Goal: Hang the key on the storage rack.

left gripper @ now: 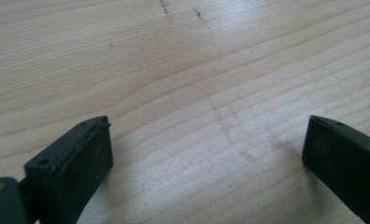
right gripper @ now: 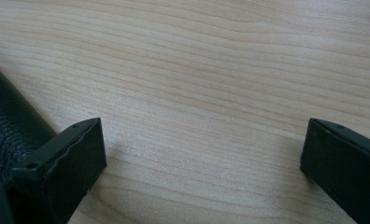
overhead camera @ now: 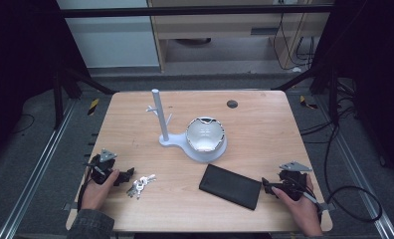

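Both grippers rest low on the desk (overhead camera: 264, 114), fingers spread wide, holding nothing — looks like a starting pose. Keys (overhead camera: 140, 185) lie just ahead of the left gripper (overhead camera: 125, 175); black wallet (overhead camera: 231, 186) just beside the right gripper (overhead camera: 265, 185) — likely a reach next

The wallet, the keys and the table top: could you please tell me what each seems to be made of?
The wallet looks like black leather or an imitation: the right gripper view shows a fine pebbled grain with a dull sheen. The keys appear to be metal, silvery and glinting. The table top shows pale wood grain with a smooth matt finish; solid wood or a printed laminate, I cannot tell.
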Available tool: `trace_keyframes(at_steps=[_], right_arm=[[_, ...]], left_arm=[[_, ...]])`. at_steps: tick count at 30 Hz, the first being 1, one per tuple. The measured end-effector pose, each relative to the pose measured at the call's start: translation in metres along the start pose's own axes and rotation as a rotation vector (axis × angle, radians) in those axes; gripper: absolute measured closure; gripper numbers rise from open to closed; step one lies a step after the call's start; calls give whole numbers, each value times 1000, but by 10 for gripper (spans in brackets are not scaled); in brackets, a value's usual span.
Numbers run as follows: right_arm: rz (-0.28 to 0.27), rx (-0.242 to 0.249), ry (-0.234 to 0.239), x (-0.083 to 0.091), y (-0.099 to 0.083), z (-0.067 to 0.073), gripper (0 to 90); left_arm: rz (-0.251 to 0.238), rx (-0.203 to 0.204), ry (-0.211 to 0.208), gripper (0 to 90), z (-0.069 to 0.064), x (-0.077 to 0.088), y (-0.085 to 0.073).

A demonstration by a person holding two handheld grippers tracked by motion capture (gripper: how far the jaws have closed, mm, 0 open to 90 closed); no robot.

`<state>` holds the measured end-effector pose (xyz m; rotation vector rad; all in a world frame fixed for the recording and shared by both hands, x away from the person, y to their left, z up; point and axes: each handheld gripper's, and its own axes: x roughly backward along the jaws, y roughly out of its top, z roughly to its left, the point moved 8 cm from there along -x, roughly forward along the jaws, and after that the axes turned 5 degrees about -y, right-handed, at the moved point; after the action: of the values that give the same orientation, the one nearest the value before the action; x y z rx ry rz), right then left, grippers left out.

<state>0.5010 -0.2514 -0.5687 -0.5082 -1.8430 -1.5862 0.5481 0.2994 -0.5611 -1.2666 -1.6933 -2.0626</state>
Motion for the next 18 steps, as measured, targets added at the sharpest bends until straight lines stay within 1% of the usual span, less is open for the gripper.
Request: trace_keyframes(at_steps=[1, 2, 3, 4, 5, 6, 8, 9, 10, 11, 12, 13, 14, 15, 16, 17, 18], right_arm=[[-1, 1, 0, 0, 0, 0, 4], [-1, 1, 0, 0, 0, 0, 4], [-1, 1, 1, 0, 0, 0, 4], [-1, 1, 1, 0, 0, 0, 4], [1, -5, 4, 1, -1, 1, 4], [1, -5, 4, 1, -1, 1, 4], [1, -6, 4, 2, -1, 1, 4], [1, -6, 4, 2, -1, 1, 4], [1, -6, 4, 2, -1, 1, 4], [1, -1, 3, 2, -1, 0, 4], [1, -1, 3, 2, -1, 0, 4], [0, 1, 3, 2, -1, 0, 4], [-1, 1, 4, 2, -1, 0, 5], [-1, 0, 4, 2, -1, 0, 5], [-1, 0, 4, 2, -1, 0, 5], [-1, 1, 5, 2, -1, 0, 5], [-1, -1, 5, 2, -1, 0, 5]], left_arm=[[-2, -20, 11, 45, 0, 2, 1], [-2, -20, 11, 45, 0, 2, 1], [-31, -21, 19, 47, -2, 8, 7], [-31, -21, 19, 52, -2, 8, 7], [-74, -13, 19, 55, -7, 14, 17], [-74, -13, 19, 55, -7, 14, 17], [-75, -35, 9, 55, -15, 19, 27], [-32, -77, -3, 54, -26, 22, 34], [-32, -77, -3, 53, -26, 22, 34], [35, -132, -1, 53, -38, 22, 40], [35, -132, -1, 54, -38, 22, 40], [85, -160, -6, 54, -45, 22, 43], [113, -174, -12, 54, -49, 22, 44], [158, -196, -26, 54, -56, 22, 45], [207, -233, -44, 56, -62, 22, 45], [254, -269, -52, 56, -67, 23, 45], [295, -300, -44, 54, -72, 24, 44]])
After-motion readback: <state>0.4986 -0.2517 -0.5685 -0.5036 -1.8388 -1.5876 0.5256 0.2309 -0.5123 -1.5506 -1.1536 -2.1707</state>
